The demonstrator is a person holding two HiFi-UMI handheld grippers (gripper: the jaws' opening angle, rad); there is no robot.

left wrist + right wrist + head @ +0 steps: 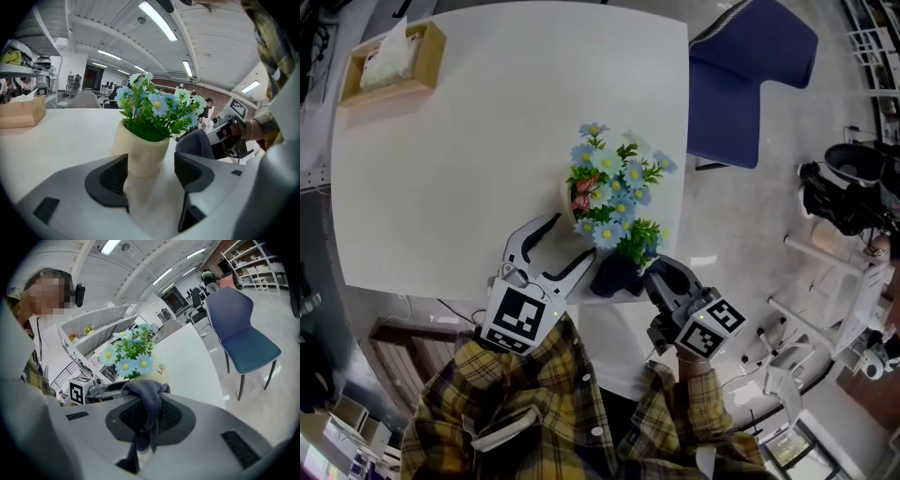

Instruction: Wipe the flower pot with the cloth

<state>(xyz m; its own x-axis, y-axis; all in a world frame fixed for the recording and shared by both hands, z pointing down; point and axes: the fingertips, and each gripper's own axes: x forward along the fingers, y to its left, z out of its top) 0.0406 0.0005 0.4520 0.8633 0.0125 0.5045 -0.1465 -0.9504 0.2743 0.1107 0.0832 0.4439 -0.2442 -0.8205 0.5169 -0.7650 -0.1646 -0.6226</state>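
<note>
1. Standing near the front edge of the white surface (487,141), the cream flower pot (140,150) held blue and white flowers (614,192).
2. The left tongs (151,168) were open, and the pot sat just ahead of their gap with neither pad pressing on it.
3. The right tongs (147,416) were clamped on a dark cloth (147,397), which was bunched just beside the pot.
4. A tissue box (394,61) sat at the far corner.

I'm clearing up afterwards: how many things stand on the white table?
2: the flower pot near the front edge and the wooden tissue box at the far left corner. The cloth hangs in the right gripper.
</note>
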